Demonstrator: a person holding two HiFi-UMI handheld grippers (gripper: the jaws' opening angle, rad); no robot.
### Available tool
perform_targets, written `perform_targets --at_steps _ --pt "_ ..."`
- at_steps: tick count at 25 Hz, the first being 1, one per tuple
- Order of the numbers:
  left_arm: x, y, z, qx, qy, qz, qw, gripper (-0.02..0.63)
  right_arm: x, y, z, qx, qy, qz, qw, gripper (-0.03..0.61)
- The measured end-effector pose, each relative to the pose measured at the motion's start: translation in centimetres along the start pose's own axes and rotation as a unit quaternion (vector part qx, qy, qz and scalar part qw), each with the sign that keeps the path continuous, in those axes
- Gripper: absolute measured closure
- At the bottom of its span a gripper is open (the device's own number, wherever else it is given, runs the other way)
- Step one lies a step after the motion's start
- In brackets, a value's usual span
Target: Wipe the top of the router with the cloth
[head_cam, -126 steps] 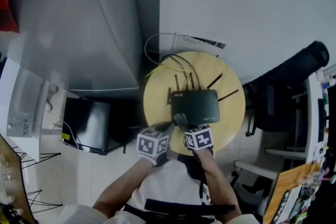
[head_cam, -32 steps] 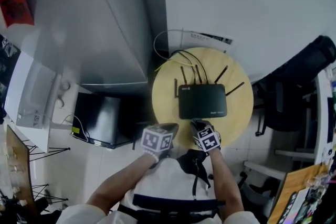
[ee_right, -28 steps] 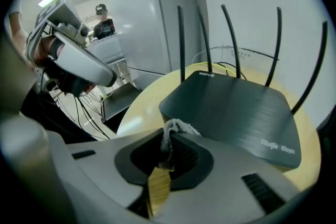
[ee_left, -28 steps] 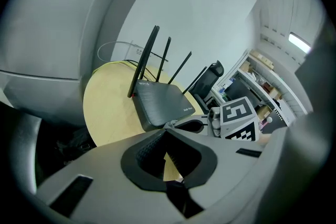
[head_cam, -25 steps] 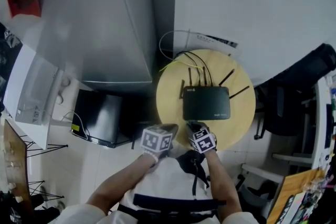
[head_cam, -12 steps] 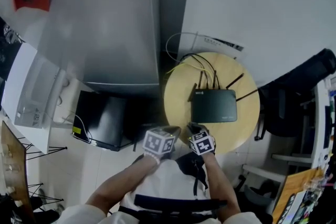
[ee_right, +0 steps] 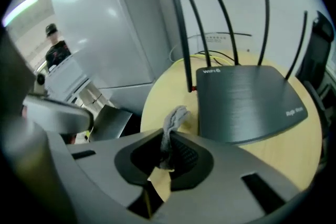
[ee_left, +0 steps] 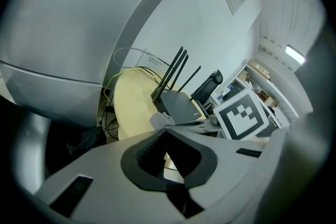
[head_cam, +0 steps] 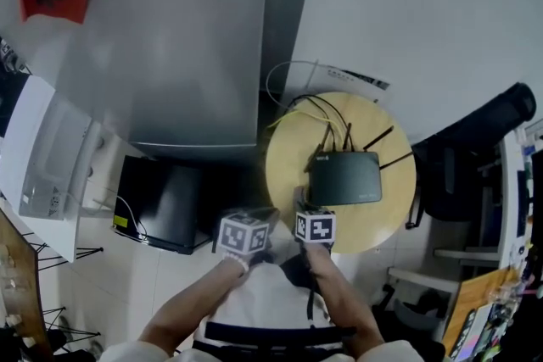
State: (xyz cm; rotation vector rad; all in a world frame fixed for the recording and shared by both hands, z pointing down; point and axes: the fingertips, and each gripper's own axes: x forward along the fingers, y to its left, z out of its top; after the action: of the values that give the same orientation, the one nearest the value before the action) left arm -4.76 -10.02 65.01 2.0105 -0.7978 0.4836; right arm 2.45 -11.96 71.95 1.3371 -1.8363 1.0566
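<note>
**A:** Right gripper [ee_right: 169,138], status?

**B:** Clenched on the cloth [ee_right: 175,115]; a grey tuft stands up past the jaws. Left gripper [ee_left: 167,132] is closed on nothing, held near and left, beside the table's edge.

**A:** Router?

**B:** The router [ee_right: 247,99] lies flat on the round table [ee_right: 157,97], antennas [ee_right: 223,29] upright along its far edge. The cloth is just beside its near-left corner, not on the top.

**A:** Step?

**B:** Judged: approach to a wiping pass. Next, carry the cloth right and far onto the lid, press lightly and sweep across, stopping short of the antennas.
</note>
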Motion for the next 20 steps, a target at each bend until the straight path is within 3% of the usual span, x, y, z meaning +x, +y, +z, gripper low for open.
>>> perform_targets --at_steps 2,7,13,20 --pt "-0.6 0.7 -0.1 -0.007 -0.003 0.003 1.0000 0.617 0.4 -1.0 0.6 0.028 0.004 -0.033 0.999 0.531" --pt "-1.8 1.9 -0.2 -0.024 -0.009 0.008 0.9996 0.617 1.0 -2.9 2.5 0.043 0.003 -0.104 0.994 0.532" --pt "-1.8 1.6 -0.2 -0.006 -0.010 0.000 0.9999 0.617 1.9 -3.3 5.1 0.038 -0.019 -0.121 0.992 0.532" --pt "-1.2 0.0 -0.8 0.004 -0.006 -0.013 0.9999 0.617 0.9 -2.9 3.9 0.035 -0.005 -0.112 0.993 0.531"
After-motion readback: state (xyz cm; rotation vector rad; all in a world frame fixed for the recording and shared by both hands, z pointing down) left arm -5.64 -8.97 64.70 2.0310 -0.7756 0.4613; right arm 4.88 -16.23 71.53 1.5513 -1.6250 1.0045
